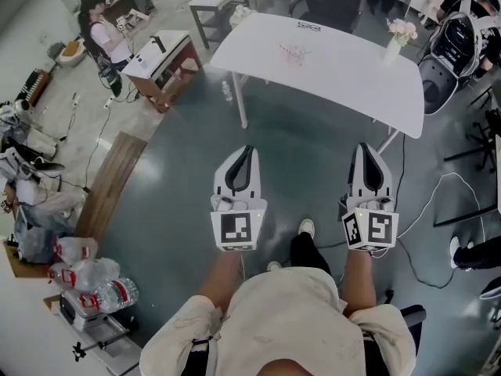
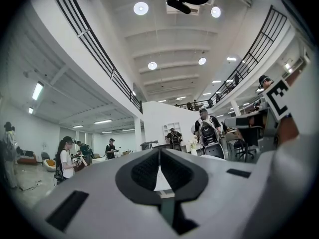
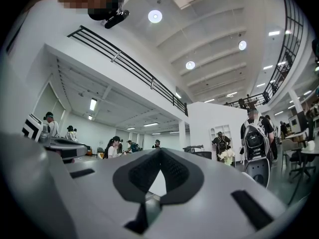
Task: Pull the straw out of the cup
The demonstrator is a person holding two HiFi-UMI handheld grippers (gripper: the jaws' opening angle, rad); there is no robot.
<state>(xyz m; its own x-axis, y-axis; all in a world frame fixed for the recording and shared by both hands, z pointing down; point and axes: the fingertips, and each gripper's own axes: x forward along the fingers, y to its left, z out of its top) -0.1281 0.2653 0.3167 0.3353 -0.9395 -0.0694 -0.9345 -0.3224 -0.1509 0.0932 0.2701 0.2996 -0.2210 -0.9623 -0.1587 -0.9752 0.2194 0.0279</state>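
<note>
Straw and cup are too small to tell apart from here; a faint pinkish thing on the white table, toward its left end and between the near and far edges, is probably them, well apart from the vase of flowers at the far right corner; both tongs are held out over the dark floor, short of the table's near edge; the left gripper has its jaws pressed together with nothing between them, and the right gripper is likewise closed and empty, as each gripper view shows.

Going by the task, a straw should be light, thin and hollow, smooth enough to slip and easy to flatten; the best hold would be on the length standing above the cup's rim, pinched gently and drawn along its own line; the cup is likely light too and could tip or lift with it, so the other gripper may need to steady its wall.
</note>
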